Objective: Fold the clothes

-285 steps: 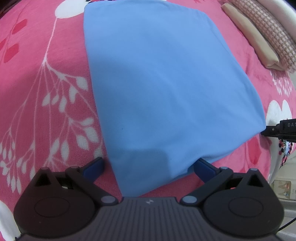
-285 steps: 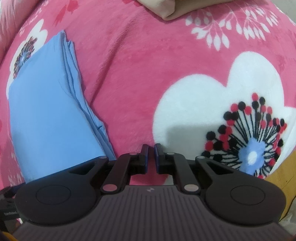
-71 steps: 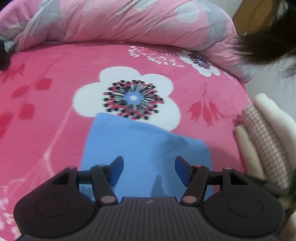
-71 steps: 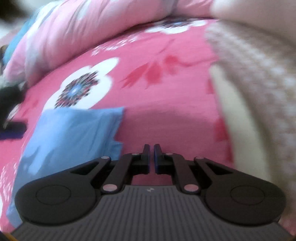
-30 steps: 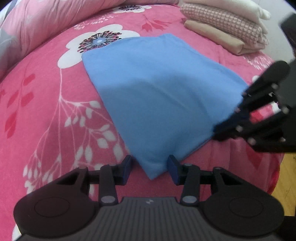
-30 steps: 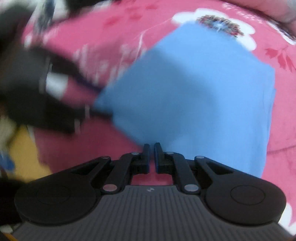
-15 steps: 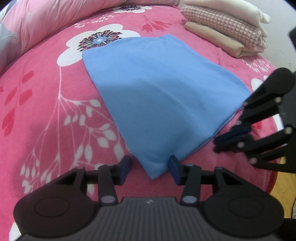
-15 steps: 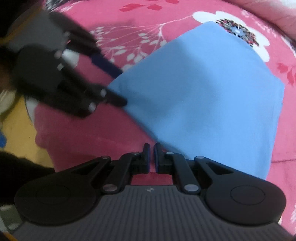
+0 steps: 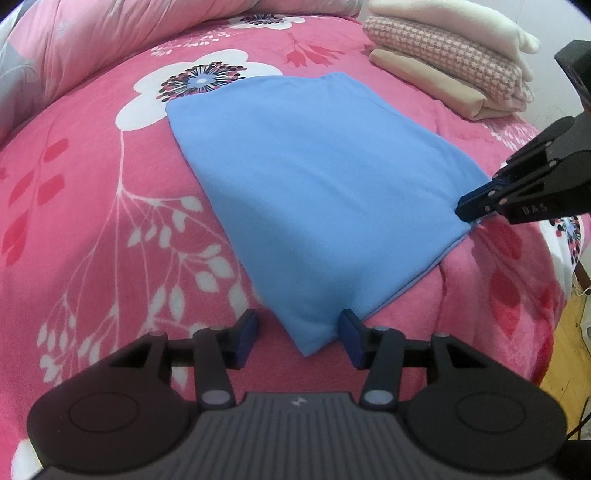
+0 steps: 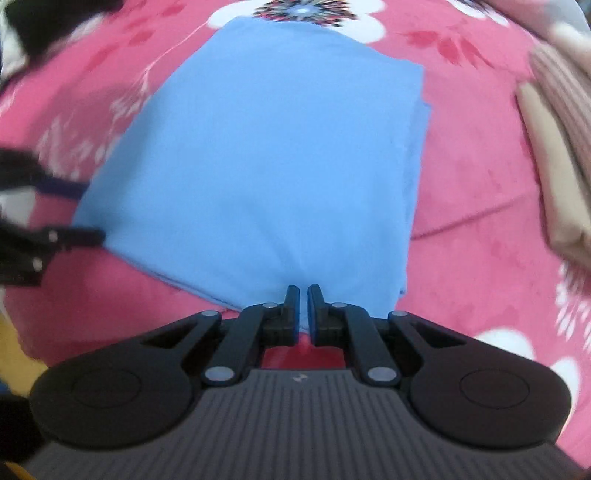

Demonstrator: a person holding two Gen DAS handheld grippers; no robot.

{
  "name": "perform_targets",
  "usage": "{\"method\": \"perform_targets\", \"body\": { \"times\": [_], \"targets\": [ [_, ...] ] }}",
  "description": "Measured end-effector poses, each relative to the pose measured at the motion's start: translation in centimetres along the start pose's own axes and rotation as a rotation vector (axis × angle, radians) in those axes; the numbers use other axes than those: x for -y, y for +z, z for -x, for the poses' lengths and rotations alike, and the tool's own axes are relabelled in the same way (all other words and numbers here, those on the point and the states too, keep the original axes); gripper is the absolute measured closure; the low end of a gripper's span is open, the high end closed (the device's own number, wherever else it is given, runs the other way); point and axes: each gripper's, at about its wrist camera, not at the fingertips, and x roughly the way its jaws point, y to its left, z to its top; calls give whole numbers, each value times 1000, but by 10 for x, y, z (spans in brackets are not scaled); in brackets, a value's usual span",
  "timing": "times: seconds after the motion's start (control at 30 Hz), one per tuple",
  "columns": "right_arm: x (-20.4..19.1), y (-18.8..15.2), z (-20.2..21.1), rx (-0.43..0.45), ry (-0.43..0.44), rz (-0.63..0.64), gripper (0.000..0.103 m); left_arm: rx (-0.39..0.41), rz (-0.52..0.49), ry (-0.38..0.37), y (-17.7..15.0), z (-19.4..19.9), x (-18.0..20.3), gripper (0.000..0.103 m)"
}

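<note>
Between left gripper pads: blue cloth corner

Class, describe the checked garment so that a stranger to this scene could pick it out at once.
Find the pink floral bedspread, then the stack of folded clothes beyond the blue cloth. The checked garment is its middle layer, alone in its pink-and-white weave between plain cream above and tan below.

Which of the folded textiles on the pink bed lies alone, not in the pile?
The plain light-blue folded cloth. It lies flat by itself on the pink flowered blanket, while the cream, checked and beige pieces are stacked together beyond it.
</note>
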Motion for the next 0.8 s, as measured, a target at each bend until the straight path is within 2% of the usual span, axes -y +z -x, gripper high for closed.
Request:
{"method": "perform_targets", "body": {
  "times": [0.43,0.8],
  "targets": [
    [15,0,-5,-24,34,-58,98,10,18,-8,-2,0,-2,52],
    [15,-1,-7,-29,23,-82,98,14,21,-22,-4,-1,-4,52]
  ]
}}
